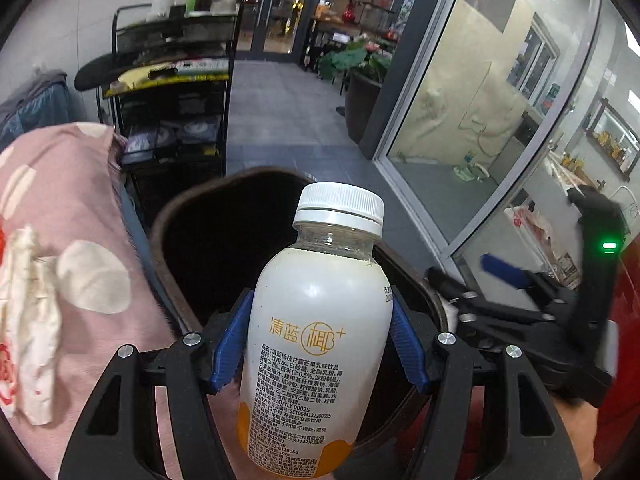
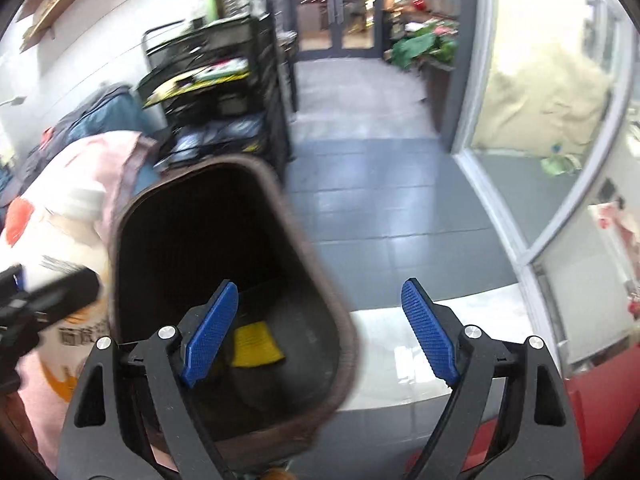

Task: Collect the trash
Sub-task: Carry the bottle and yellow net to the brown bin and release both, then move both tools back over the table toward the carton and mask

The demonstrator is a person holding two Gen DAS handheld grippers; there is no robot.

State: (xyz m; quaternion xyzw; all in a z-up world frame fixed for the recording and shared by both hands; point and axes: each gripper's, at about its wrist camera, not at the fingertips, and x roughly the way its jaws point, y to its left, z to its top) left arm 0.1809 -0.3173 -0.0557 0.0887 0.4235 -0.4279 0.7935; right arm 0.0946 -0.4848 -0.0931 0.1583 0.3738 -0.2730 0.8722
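My left gripper [image 1: 320, 344] is shut on a white plastic drink bottle [image 1: 316, 320] with a white cap and orange print, held upright over the open mouth of a dark brown trash bin [image 1: 192, 216]. The bottle [image 2: 68, 264] also shows blurred at the left of the right wrist view. My right gripper [image 2: 320, 332] is open and empty above the bin's near right rim [image 2: 320, 280]. A yellow piece of trash [image 2: 254, 344] lies inside the bin. A crumpled white tissue [image 1: 28, 292] lies on the pink cloth. The right gripper [image 1: 520, 304] shows at the right of the left wrist view.
A pink cloth with white dots [image 1: 68, 216] covers the surface left of the bin. A black wire shelf cart [image 1: 176, 92] stands behind. Grey tiled floor [image 2: 380, 184] runs to glass doors [image 2: 336, 4]. A glass wall [image 1: 480, 100] is at the right, potted plants [image 1: 360, 64] beyond.
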